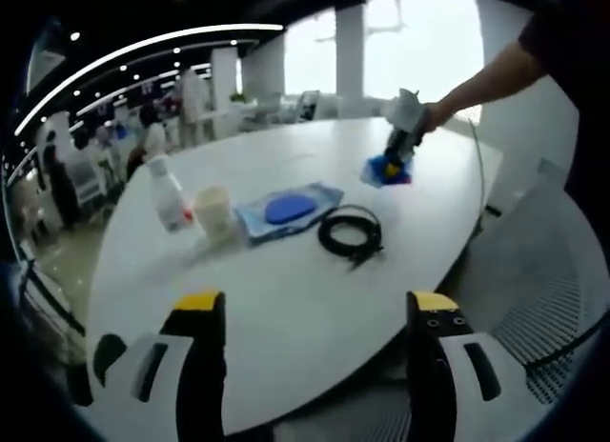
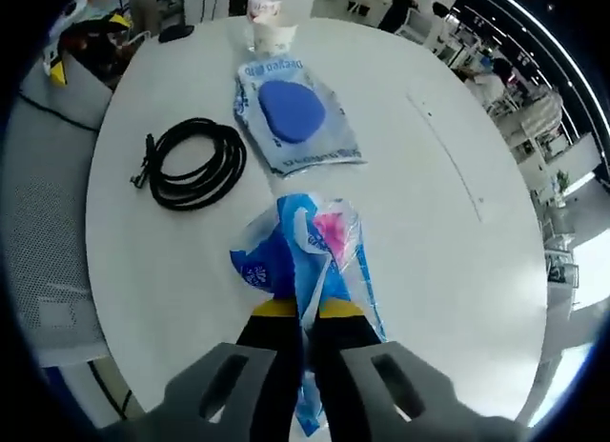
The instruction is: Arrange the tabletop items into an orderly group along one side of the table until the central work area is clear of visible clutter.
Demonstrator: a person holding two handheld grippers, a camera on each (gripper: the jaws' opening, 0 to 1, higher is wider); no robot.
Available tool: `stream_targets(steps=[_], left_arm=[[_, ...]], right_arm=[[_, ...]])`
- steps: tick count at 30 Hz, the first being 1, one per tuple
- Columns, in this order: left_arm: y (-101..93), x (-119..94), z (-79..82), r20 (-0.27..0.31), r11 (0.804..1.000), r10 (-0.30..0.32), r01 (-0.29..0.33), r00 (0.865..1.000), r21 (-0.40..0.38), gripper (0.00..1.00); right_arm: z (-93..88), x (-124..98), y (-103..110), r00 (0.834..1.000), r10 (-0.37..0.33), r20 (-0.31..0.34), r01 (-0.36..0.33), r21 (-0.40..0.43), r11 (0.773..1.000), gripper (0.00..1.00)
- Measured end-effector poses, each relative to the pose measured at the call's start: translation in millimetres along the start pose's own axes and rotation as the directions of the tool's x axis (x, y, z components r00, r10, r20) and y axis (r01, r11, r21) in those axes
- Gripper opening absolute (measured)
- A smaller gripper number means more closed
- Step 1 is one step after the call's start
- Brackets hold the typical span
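Left gripper: jaws spread wide and holding nothing, yellow tips over the near edge of the white table.
Spray bottle: upright, ahead and to the left of the left gripper's jaws, at the left end of the row.
Cup: pale, just right of the bottle, close beside it.
Wipes pack: flat blue pack with a round blue lid, ahead between the left gripper's jaws, right of the cup.
Black cable: coiled, just right of the pack and nearer the left gripper.
Blue plastic bag: far right across the table from the left gripper, under the other gripper held by a person's arm.
Right gripper: jaws pressed together, pinching the blue plastic bag, which bunches up just ahead of the tips.
From the right gripper: cable ahead to the left, wipes pack straight ahead past the bag, cup at the far edge.
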State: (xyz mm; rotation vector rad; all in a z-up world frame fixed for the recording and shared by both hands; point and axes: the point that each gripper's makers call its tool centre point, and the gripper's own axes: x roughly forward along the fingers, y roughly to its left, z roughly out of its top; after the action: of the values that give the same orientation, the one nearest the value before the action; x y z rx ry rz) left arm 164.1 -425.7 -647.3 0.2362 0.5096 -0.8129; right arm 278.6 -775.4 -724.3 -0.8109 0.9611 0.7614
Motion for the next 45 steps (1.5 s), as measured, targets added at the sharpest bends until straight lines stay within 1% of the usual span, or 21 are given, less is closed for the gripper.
stream_targets(steps=[3,6,9,16,19,22,29,33,37,44,45], left_arm=[[1.4,-0.3,1.1,0.010,1.000,0.006,-0.006,1.000,-0.002,0.74],[1.7,-0.2,1.2,0.011,1.000,0.008,-0.007,1.000,-0.007,0.74],[2.2,0.1,0.4,0.006,1.000,0.011,-0.011,1.000,-0.006,0.74],[7.2,-0.2,3.8,0.024,0.999,0.039,-0.038,0.999,-0.005,0.78],[6.2,0.7,1.2,0.008,0.999,0.033,-0.033,0.999,-0.005,0.78],[6.3,1.0,0.3,0.003,0.999,0.033,-0.033,0.999,-0.009,0.78],[7.2,0.9,0.8,0.006,0.999,0.038,-0.038,0.999,-0.010,0.78],[8.6,0.8,1.7,0.011,0.999,0.043,-0.043,0.999,-0.012,0.78],[9.1,0.9,-0.1,0.001,0.999,0.046,-0.046,0.999,-0.012,0.78],[10.5,0.9,-1.1,-0.005,0.998,0.053,-0.053,0.999,-0.019,0.77],[10.5,1.0,-2.2,-0.011,0.998,0.052,-0.052,0.999,-0.021,0.77]], right_arm=[[0.1,3.2,-3.3,1.000,0.001,-0.018,-0.002,-0.054,0.999,0.02],[0.1,5.8,-4.9,1.000,0.005,-0.024,-0.007,-0.077,0.997,0.02],[-1.4,9.2,-7.4,0.999,0.009,-0.036,-0.012,-0.093,0.996,0.02],[-4.7,15.5,-12.5,0.998,0.011,-0.054,-0.018,-0.126,0.992,0.02],[-7.9,18.8,-13.4,0.998,0.016,-0.053,-0.023,-0.135,0.991,0.02],[-8.6,22.0,-14.5,0.999,0.017,-0.050,-0.025,-0.164,0.986,0.02],[-3.2,28.8,-20.6,0.999,0.023,-0.036,-0.029,-0.174,0.984,0.02],[-1.8,32.4,-25.0,0.999,0.020,-0.036,-0.026,-0.171,0.985,0.02],[-3.1,38.2,-29.5,0.999,0.030,-0.040,-0.036,-0.155,0.987,0.02],[-5.8,46.3,-33.9,0.998,0.028,-0.057,-0.037,-0.175,0.984,0.02],[-8.1,48.2,-33.7,0.997,0.035,-0.072,-0.047,-0.175,0.983,0.03]])
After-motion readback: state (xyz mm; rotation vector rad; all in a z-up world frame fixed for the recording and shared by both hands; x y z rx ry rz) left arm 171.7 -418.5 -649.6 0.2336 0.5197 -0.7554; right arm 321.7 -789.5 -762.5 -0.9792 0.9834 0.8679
